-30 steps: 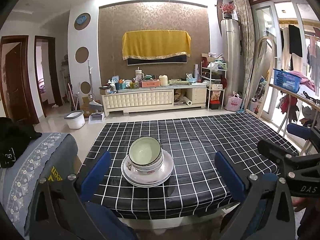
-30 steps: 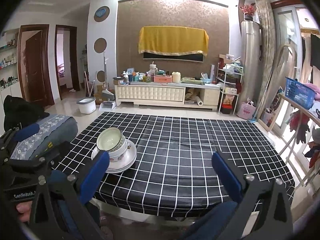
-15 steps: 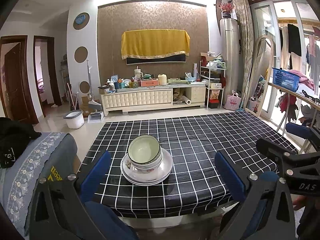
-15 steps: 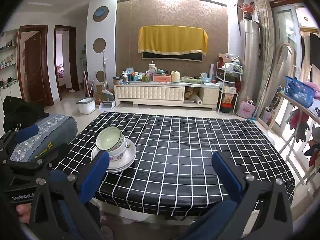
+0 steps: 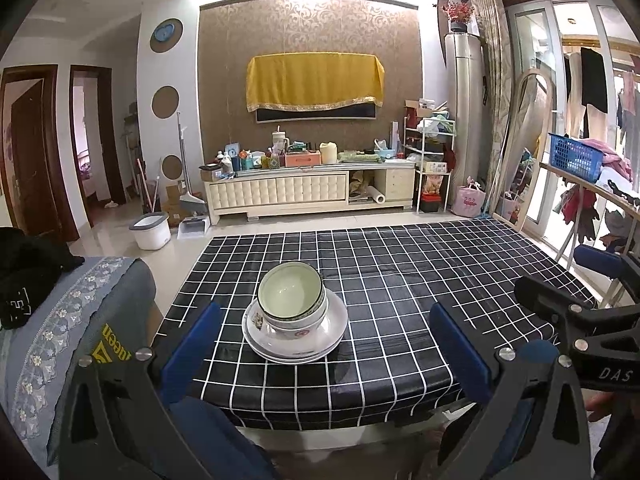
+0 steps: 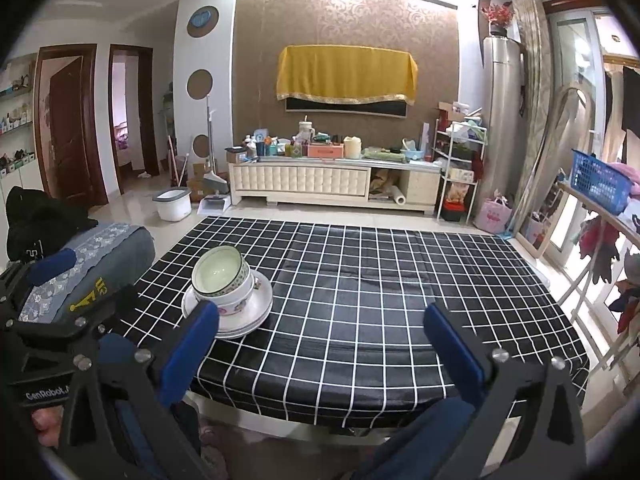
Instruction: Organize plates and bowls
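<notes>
A living room lies behind: a brown patterned wall with a yellow cloth point(image 5: 315, 81) draped over a dark screen, a cream padded cabinet point(image 5: 308, 194) loaded with clutter, and glossy pale floor tiles. In front stands the counter point(image 5: 400, 280), covered with a shiny black cloth crossed by a white grid. On its near left part sits one stack: shallow round white plates point(image 5: 295, 334) at the bottom, and on them nested glazed bowls point(image 5: 292, 298), the top one pale green inside with a dark rim band and tilted to the left. A grey sofa arm point(image 5: 60, 320) with a floral border lies left of the counter. The left gripper point(image 5: 326, 344) has hard black arms with blue padded fingers point(image 5: 192, 340); its jaws are spread wide, and in the left wrist view the stack shows between them, ahead of the tips, untouched. The right gripper point(image 6: 320, 340) is built the same, its jaws also spread wide and empty; in the right wrist view the stack sits ahead and to the left, its near rim hidden by the left finger point(image 6: 188, 352). Against the earlier frames the stack looks unchanged, and both views have barely shifted.
</notes>
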The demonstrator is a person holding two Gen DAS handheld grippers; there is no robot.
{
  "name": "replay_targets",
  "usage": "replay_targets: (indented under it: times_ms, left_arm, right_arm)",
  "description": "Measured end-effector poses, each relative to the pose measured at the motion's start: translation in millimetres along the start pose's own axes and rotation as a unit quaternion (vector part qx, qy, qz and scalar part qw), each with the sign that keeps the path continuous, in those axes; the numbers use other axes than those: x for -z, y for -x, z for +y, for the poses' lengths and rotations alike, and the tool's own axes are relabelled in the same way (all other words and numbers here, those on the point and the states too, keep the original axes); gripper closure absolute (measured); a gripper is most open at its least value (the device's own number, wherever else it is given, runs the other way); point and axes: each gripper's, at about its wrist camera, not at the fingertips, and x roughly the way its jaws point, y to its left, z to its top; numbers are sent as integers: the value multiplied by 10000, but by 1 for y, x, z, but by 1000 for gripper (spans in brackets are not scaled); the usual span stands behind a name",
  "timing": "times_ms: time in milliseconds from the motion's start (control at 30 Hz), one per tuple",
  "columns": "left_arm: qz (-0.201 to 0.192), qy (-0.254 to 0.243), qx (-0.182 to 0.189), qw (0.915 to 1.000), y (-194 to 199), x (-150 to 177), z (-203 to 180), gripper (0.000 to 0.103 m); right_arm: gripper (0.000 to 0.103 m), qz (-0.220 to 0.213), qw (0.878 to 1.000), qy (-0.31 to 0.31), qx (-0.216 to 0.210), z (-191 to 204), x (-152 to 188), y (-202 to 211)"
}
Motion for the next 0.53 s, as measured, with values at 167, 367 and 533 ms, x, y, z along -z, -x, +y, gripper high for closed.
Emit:
replay_targets:
  times_ms: [167,367,533]
  left_arm:
    - [8,-33,1,10000,0,0,-1,0]
    - [25,-23,6,10000,0,2,1,0]
    - [34,-33,1,10000,-1,3,0,0]
  right_arm:
    - [0,38,10000,1,9,-1,0,-2]
    - [0,52,10000,5,-5,-2,0,-3]
    - [0,66,10000,0,0,-2,1,-3]
